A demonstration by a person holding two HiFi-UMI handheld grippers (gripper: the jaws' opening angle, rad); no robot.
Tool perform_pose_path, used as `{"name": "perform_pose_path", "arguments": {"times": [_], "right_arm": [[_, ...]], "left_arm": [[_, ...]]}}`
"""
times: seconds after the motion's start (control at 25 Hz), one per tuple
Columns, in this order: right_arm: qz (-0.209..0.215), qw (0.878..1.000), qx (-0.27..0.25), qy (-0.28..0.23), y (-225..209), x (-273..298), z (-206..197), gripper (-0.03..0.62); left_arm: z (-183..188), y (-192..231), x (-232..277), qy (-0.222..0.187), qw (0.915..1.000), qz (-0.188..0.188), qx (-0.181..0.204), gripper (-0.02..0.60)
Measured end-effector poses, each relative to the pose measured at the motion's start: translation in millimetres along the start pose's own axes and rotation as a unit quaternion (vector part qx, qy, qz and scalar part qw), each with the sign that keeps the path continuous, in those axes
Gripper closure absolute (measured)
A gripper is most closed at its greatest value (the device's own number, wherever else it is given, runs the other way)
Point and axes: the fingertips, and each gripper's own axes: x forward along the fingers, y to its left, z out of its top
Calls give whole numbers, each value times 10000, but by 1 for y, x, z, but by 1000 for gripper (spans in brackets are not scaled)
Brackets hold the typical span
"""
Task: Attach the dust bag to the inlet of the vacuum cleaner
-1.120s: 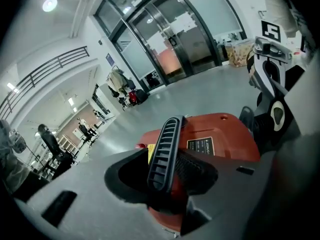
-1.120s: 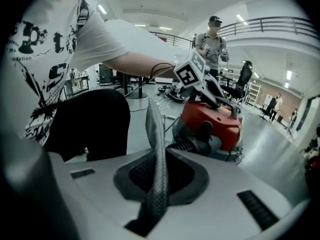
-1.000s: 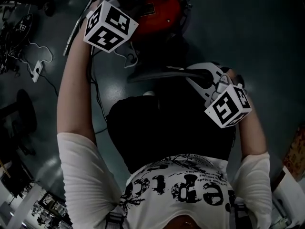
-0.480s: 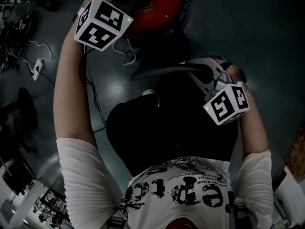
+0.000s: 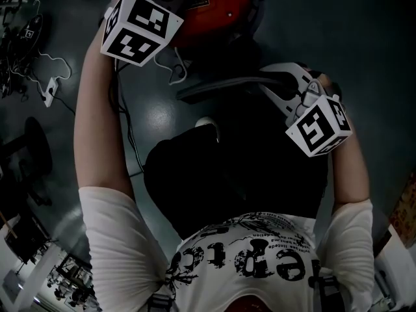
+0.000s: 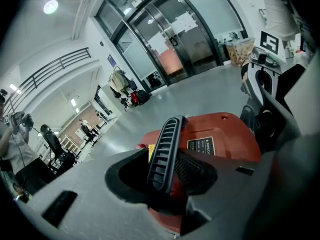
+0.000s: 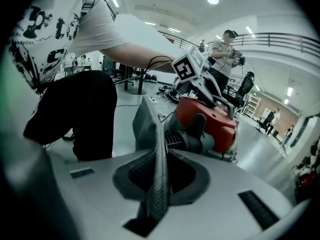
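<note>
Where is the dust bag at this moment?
In the right gripper view, the dust bag is pinched in the right claw, just left of the red vacuum cleaner.

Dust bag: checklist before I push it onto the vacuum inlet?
1. Right tongs shut on dust bag edge: ok.
2. Left tongs shut on ribbed handle of vacuum, steadying it: ok.
3. Grey ribbed inlet visible and unblocked in the right gripper view: ok.
4. Bag seated on inlet: not ok, they are apart.
5. Bag mouth facing inlet: cannot tell.
</note>
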Motion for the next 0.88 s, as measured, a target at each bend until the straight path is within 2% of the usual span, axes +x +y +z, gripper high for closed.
{"name": "perform_pose_path", "arguments": {"times": [0.24, 0.4, 0.6, 0.88], "right_arm": [[123, 9994, -312, 92, -1, 4, 9, 560], [149, 9996, -241, 82, -5, 1, 9, 560], [145, 9997, 154, 71, -11, -1, -6, 560], [100, 9993, -280, 205, -16, 6, 11, 551]], "left_arm": [[0, -3, -1, 37, 10000, -78, -18, 431], [2, -1, -2, 1, 10000, -55, 10, 431], [-1, -2, 1, -20, 10000, -83, 41, 431], [-3, -1, -2, -112, 9999, 77, -10, 433]]}}
